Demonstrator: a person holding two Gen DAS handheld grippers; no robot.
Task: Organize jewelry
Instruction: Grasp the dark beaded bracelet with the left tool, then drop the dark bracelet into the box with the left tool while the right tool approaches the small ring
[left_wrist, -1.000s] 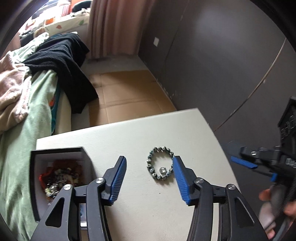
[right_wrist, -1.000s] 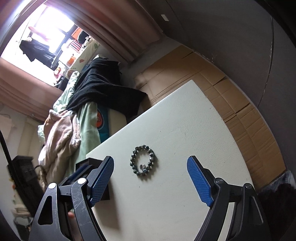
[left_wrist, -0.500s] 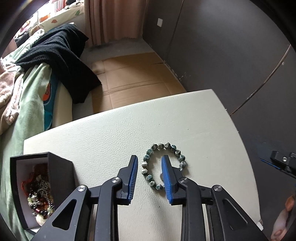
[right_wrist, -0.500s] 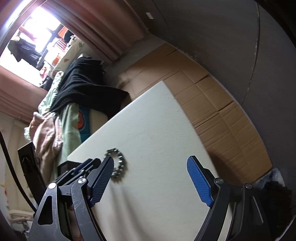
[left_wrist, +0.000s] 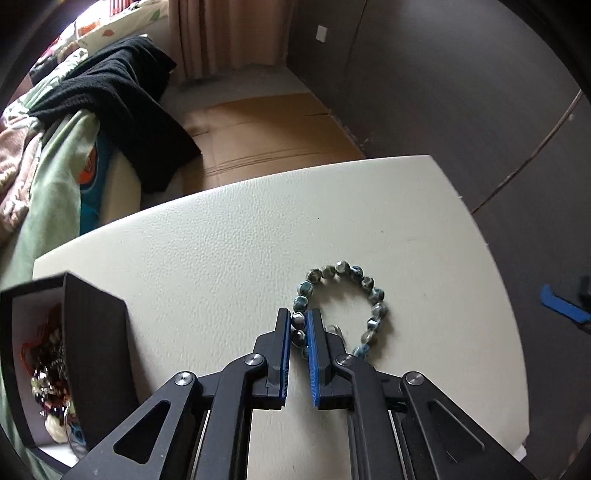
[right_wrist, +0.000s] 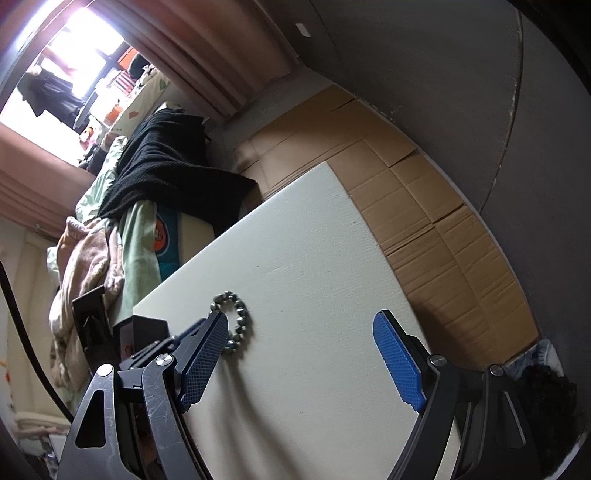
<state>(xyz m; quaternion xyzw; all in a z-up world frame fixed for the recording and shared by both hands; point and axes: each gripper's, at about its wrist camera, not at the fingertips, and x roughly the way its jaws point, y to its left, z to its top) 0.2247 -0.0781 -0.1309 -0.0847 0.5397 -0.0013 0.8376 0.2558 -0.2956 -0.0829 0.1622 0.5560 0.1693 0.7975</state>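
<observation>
A bracelet (left_wrist: 373, 295) of blue-grey beads lies in a loop on the cream table (left_wrist: 221, 258). My left gripper (left_wrist: 298, 317) points down at its left side; the jaws are closing, and the blue pads press on the bead strand between them. A small silver piece (left_wrist: 334, 328) rests inside the loop. An open black box (left_wrist: 92, 332) holding several jewelry pieces (left_wrist: 48, 369) stands at the table's left edge. My right gripper (right_wrist: 300, 319) hovers open above the table with nothing between its fingers; the bracelet (right_wrist: 240, 314) lies beside its left finger.
A bed with a green sheet (left_wrist: 55, 192) and a black garment (left_wrist: 122, 99) runs past the table's far left. Flattened cardboard (right_wrist: 424, 221) covers the floor beyond the table. A dark wall (left_wrist: 443, 74) stands at the right.
My left gripper has dropped toward the table and its jaws have narrowed from wide around the bracelet to pinching its left strand. The right gripper has tilted slightly and stays open.
</observation>
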